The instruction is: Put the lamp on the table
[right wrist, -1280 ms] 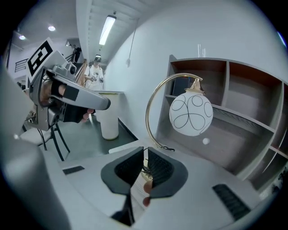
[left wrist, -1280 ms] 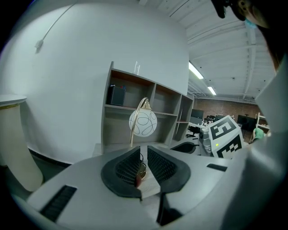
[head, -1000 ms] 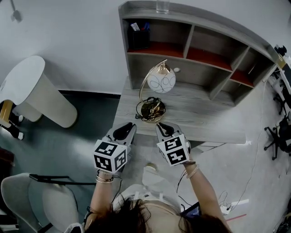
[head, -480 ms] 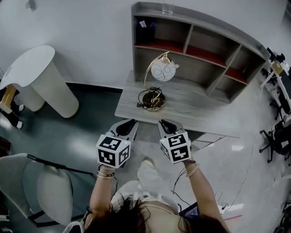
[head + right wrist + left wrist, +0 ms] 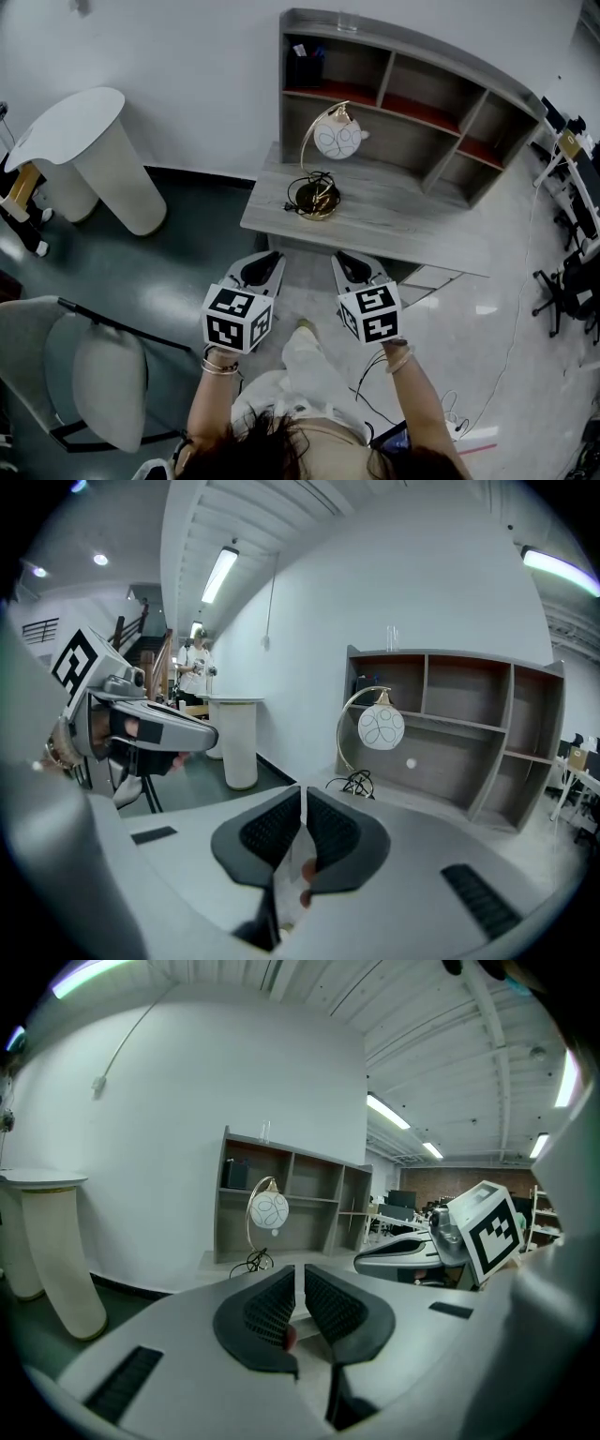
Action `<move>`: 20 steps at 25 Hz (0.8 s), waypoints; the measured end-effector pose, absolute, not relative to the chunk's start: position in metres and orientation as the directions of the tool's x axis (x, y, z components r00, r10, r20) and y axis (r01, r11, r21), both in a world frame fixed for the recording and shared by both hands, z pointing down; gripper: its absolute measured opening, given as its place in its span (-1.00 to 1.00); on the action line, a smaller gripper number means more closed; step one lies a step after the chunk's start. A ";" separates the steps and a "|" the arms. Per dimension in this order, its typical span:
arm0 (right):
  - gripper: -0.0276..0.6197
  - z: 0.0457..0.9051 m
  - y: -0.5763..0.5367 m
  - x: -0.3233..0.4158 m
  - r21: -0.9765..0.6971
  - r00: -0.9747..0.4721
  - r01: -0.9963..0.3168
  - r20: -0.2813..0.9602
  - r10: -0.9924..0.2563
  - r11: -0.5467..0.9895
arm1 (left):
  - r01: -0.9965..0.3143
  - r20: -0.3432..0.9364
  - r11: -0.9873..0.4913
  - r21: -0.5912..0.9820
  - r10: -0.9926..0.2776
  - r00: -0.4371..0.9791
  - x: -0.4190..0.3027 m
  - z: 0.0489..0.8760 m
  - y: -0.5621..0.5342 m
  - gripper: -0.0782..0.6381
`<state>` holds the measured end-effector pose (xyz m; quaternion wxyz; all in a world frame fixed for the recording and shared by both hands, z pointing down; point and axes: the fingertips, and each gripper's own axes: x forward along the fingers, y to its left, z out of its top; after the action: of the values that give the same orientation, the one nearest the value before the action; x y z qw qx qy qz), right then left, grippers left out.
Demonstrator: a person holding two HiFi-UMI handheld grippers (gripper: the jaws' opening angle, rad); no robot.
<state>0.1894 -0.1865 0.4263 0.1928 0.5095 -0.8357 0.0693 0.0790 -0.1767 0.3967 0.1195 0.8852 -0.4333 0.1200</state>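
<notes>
Head view looks steeply down; both gripper views look level at the same distant lamp (image 5: 268, 1209).

We note: lamp (image 5: 337, 140) has a white globe with looped lines and a gold base; table (image 5: 403, 223) is grey woodgrain; shelf boards (image 5: 424, 113) are red.

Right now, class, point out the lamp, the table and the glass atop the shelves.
lamp (image 5: 337, 139), head view, on its round white shade.
table (image 5: 394, 220), head view, on its bare grey top.
glass (image 5: 347, 21), head view, on its clear side.
</notes>
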 end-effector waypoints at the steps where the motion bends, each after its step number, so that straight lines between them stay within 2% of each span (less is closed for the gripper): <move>1: -0.80 0.424 -0.181 0.189 0.081 -0.415 -0.875 0.383 -0.825 0.478 | -0.797 0.318 -0.595 0.100 -0.740 0.592 0.079 0.396 -0.172 -0.67; 9: -0.80 0.406 -0.164 0.199 0.067 -0.436 -0.874 0.328 -0.838 0.481 | -0.822 0.294 -0.562 0.092 -0.774 0.561 0.085 0.380 -0.158 -0.70; 20: -0.81 0.393 -0.160 0.230 0.078 -0.490 -0.840 0.315 -0.813 0.536 | -0.841 0.267 -0.530 0.105 -0.800 0.537 0.136 0.359 -0.153 -0.72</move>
<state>0.2301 -0.1604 0.3932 0.1588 0.4796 -0.8619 0.0429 0.1357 -0.1528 0.3594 0.1110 0.8697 -0.4717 0.0936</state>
